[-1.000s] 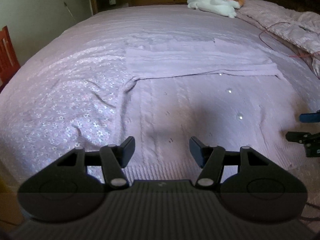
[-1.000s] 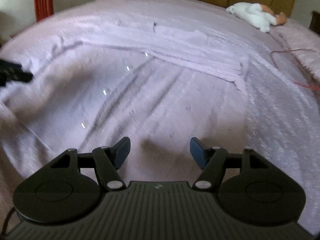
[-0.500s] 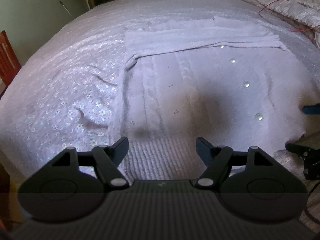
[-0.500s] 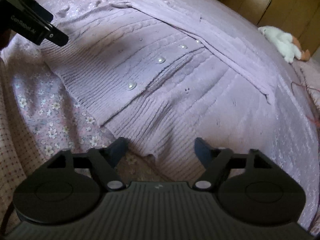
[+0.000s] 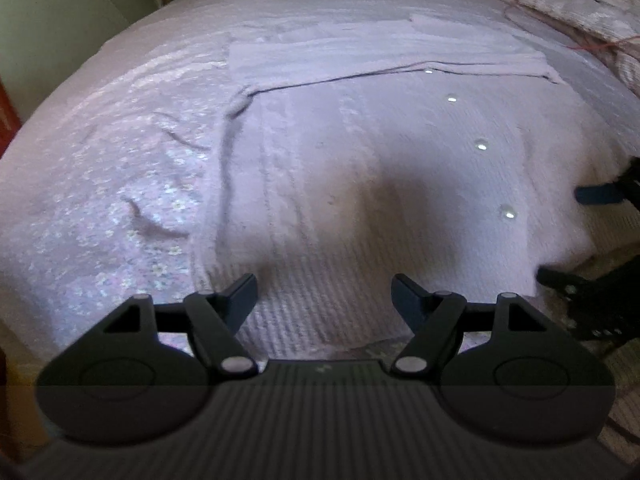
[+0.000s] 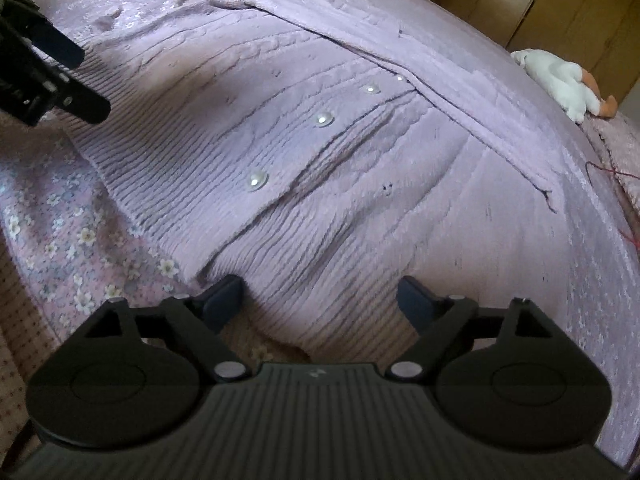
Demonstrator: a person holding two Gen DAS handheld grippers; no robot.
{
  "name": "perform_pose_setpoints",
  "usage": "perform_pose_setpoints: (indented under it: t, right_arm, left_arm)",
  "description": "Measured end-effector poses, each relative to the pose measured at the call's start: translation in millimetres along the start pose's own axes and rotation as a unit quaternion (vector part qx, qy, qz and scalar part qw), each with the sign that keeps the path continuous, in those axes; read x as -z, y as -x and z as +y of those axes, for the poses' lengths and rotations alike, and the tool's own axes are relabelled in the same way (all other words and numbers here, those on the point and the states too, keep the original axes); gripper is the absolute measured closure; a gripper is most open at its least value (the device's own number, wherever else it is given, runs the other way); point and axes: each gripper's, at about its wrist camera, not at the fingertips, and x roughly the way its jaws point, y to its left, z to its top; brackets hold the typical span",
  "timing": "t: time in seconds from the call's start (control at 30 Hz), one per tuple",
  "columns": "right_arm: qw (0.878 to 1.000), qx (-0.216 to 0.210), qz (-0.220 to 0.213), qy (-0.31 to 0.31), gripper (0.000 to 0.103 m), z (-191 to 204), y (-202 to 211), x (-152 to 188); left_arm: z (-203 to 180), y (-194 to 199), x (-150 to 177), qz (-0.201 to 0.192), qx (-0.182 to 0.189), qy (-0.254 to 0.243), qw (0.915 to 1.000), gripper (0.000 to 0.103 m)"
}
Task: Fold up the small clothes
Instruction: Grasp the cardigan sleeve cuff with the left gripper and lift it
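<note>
Left wrist view: left gripper [image 5: 324, 294] released, jaws wide, over ribbed hem of lilac cardigan [image 5: 360, 168]. Cardigan spread flat on bed [image 5: 100, 152], sleeves folded across at 12 o'clock, pearl buttons [image 5: 480, 145] running toward 2 o'clock. Right gripper [image 5: 596, 196] seen at 3 o'clock. Right wrist view: right gripper [image 6: 320, 298] released, jaws wide, at hem corner; left gripper at 10 o'clock. Plush toy [image 6: 556, 80] at 2 o'clock, well apart.

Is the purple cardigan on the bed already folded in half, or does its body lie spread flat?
Spread flat. The cardigan shows its whole buttoned front, hem nearest the cameras; only the sleeves lie across the top.
</note>
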Motion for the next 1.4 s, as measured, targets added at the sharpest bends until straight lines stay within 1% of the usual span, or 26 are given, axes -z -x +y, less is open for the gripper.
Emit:
perform_pose_setpoints:
  t: [0.1, 0.2, 0.23, 0.3, 0.33, 0.43, 0.5, 0.57, 0.7, 0.77, 0.8, 0.83, 0.87, 0.9, 0.93, 0.97, 1.0, 1.07, 1.1, 1.23, 1.27, 1.3, 1.33, 1.4]
  right_arm:
    - [1.0, 0.01, -0.012, -0.015, 0.013, -2, -2, -4]
    - [0.998, 0.023, -0.026, -0.052, 0.013, -10, -1, -7]
    - [0.997, 0.026, -0.031, -0.064, 0.013, -13, 0, -7]
    - [0.996, 0.025, -0.038, -0.078, 0.013, -18, 2, -8]
    - [0.995, 0.025, -0.042, -0.082, 0.013, -20, 4, -9]
    - [0.994, 0.03, -0.052, -0.096, 0.013, -27, 9, -11]
    - [0.992, 0.031, -0.058, -0.105, 0.013, -30, 12, -13]
    - [0.991, 0.035, -0.063, -0.112, 0.013, -32, 14, -15]
    - [0.99, 0.041, -0.067, -0.12, 0.013, -35, 18, -15]
    - [0.99, 0.04, -0.062, -0.117, 0.013, -36, 17, -12]
    - [0.991, 0.041, -0.058, -0.117, 0.013, -35, 16, -10]
    - [0.991, 0.04, -0.054, -0.117, 0.013, -35, 16, -8]
    - [0.991, 0.039, -0.05, -0.117, 0.013, -34, 15, -5]
    - [0.991, 0.037, -0.047, -0.118, 0.013, -34, 15, -3]
    - [0.991, 0.035, -0.042, -0.118, 0.013, -33, 15, 0]
    - [0.992, 0.034, -0.037, -0.117, 0.013, -32, 14, 1]
    - [0.992, 0.035, -0.033, -0.114, 0.013, -31, 14, 4]
    - [0.993, 0.039, -0.023, -0.107, 0.013, -29, 15, 9]
    - [0.993, 0.043, -0.021, -0.106, 0.013, -29, 16, 11]
    - [0.99, 0.059, -0.022, -0.123, 0.015, -35, 22, 19]
    - [0.989, 0.06, -0.026, -0.132, 0.02, -38, 23, 20]
    - [0.987, 0.06, -0.033, -0.146, 0.031, -42, 25, 21]
    - [0.984, 0.061, -0.036, -0.161, 0.036, -47, 27, 21]
    - [0.979, 0.062, -0.041, -0.19, 0.066, -56, 29, 23]
  left_arm:
    - [-5, 4, 1, -0.005, 0.019, -0.025, 0.9995, 0.028]
    - [-13, 6, 4, -0.01, 0.034, -0.054, 0.9979, 0.028]
    - [-14, 4, 5, -0.004, 0.052, -0.061, 0.9968, 0.028]
    - [-15, -2, 8, 0.021, 0.089, -0.071, 0.9933, 0.028]
    - [-17, -5, 9, 0.027, 0.092, -0.077, 0.9924, 0.028]
    - [-26, -8, 14, 0.023, 0.073, -0.119, 0.9899, 0.028]
    - [-33, -11, 14, 0.019, 0.063, -0.135, 0.9888, 0.028]
    - [-35, -17, 10, 0.016, 0.041, -0.135, 0.9899, 0.027]
    - [-36, -31, -1, -0.004, -0.033, -0.141, 0.9895, 0.025]
    - [-31, -35, -6, -0.015, -0.05, -0.136, 0.9894, 0.027]
    - [-29, -36, -9, -0.021, -0.05, -0.13, 0.99, 0.027]
    - [-27, -36, -10, -0.028, -0.05, -0.125, 0.9905, 0.033]
    - [-25, -35, -11, -0.035, -0.048, -0.121, 0.9909, 0.047]
    - [-24, -36, -14, -0.039, -0.041, -0.116, 0.9917, 0.054]
    - [-22, -35, -16, -0.041, -0.031, -0.106, 0.993, 0.07]
    - [-20, -35, -17, -0.042, -0.021, -0.095, 0.9944, 0.084]
    - [-19, -34, -19, -0.044, -0.011, -0.085, 0.9954, 0.085]
    - [-19, -29, -21, -0.058, -0.012, -0.078, 0.9952, 0.089]
    - [-17, -26, -22, -0.067, -0.01, -0.076, 0.9948, 0.089]
    - [-13, -8, -23, -0.088, 0.005, -0.043, 0.9951, 0.09]
    - [-11, -6, -25, -0.094, 0.007, -0.034, 0.995, 0.09]
    - [-9, -3, -27, -0.1, 0.007, -0.023, 0.9947, 0.09]
    - [-8, -2, -29, -0.106, 0.007, -0.018, 0.9942, 0.09]
    - [-5, 2, -33, -0.119, 0.01, -0.008, 0.9929, 0.09]
